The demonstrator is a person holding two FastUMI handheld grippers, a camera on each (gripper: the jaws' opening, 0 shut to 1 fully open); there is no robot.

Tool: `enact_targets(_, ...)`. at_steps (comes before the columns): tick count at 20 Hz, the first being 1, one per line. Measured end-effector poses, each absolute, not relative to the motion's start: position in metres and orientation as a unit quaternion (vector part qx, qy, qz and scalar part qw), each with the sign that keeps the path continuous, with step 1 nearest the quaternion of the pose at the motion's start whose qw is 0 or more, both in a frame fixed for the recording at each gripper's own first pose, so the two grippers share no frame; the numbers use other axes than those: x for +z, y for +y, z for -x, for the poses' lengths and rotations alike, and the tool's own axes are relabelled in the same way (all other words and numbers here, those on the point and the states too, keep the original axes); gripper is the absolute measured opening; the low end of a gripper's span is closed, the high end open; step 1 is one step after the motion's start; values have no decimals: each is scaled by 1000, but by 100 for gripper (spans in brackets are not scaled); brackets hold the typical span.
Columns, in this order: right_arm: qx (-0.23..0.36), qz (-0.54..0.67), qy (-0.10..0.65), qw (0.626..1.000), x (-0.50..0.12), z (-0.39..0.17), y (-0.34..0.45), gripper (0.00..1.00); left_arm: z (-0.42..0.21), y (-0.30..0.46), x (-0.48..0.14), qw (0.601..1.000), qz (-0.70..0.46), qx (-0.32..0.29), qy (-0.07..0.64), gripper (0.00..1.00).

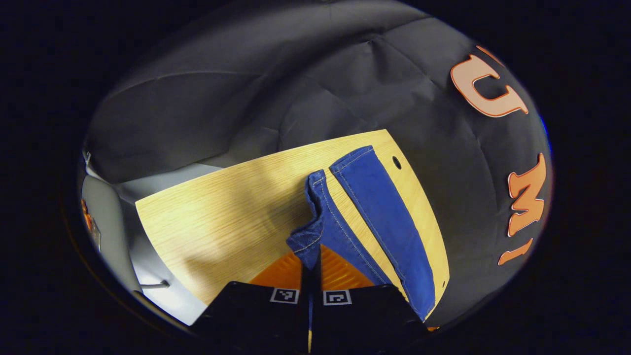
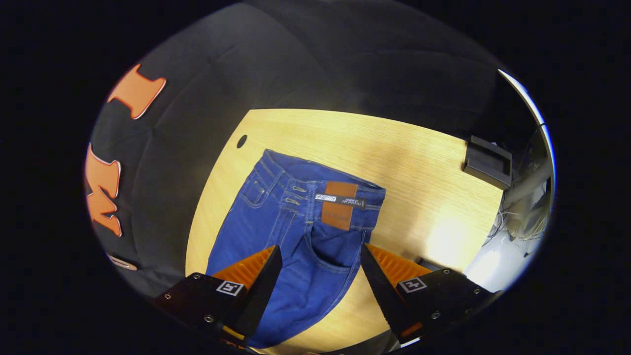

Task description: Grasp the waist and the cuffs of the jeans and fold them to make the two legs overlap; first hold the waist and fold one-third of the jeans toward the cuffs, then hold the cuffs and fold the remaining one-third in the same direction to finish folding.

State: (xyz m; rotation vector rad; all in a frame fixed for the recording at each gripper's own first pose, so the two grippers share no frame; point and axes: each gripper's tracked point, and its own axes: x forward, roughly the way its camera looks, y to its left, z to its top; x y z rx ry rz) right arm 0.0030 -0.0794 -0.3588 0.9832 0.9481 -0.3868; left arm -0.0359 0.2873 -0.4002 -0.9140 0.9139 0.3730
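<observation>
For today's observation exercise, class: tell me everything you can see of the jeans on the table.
The jeans are blue denim with pale stitching, a brown waist patch, belt loops and pockets. They lie on the wooden table, waist towards its far side in the right gripper view. The left gripper is shut on one bunched, lifted cuff; the other leg lies flat beside it. The right gripper hovers open over the seat.

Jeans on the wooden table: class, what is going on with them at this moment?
A person is folding blue jeans on a wooden table with two hand-held tongs. The left tongs are shut on the cuff of one leg, which bunches up, while the other leg lies flat beside it. The right tongs are open above the seat, near the waist. No fold is made yet.
</observation>
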Motion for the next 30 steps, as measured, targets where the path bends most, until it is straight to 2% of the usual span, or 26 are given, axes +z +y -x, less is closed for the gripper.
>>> enact_targets(3,-194,-429,473,744,-391,6,-84,98,35,285,-391,782,427,172,419,4)
enact_targets(4,-183,-426,483,742,-396,11,-78,98,34,283,-388,785,426,167,418,4)
enact_targets(5,-174,-449,463,744,-396,-2,-77,96,32,281,-385,786,426,162,418,4)
enact_targets(7,-162,-509,441,722,-389,-13,-71,87,32,276,-382,788,421,154,423,4)
enact_targets(9,-150,-582,417,682,-392,-25,-63,78,27,272,-381,789,417,147,426,4)
enact_targets(10,-154,-613,408,659,-396,-29,-60,61,25,271,-379,790,416,142,427,4)
enact_targets(11,-169,-634,400,640,-404,-28,-58,56,23,268,-381,791,413,140,429,4)
enact_targets(12,-184,-651,383,629,-410,-37,-58,41,20,266,-382,792,412,136,430,4)
enact_targets(13,-188,-650,377,633,-407,-39,-56,27,19,264,-381,793,410,134,430,4)
enact_targets(14,-188,-627,383,652,-410,-38,-55,19,17,263,-379,793,411,131,431,4)
enact_targets(15,-186,-614,386,662,-407,-36,-58,19,17,261,-378,792,413,130,430,4)
enact_targets(16,-176,-616,385,664,-404,-40,-55,14,16,262,-376,792,418,126,428,4)
enact_targets(17,-182,-617,381,664,-399,-37,-58,14,16,265,-374,791,421,127,425,4)
enact_targets(18,-179,-616,377,668,-393,-37,-68,9,13,266,-371,789,429,127,421,4)
enact_targets(24,-153,-621,370,674,-354,-50,-67,9,-5,274,-351,785,457,130,398,3)
enact_targets(30,-139,-630,383,661,-315,-81,-57,9,-47,282,-343,783,455,134,404,4)
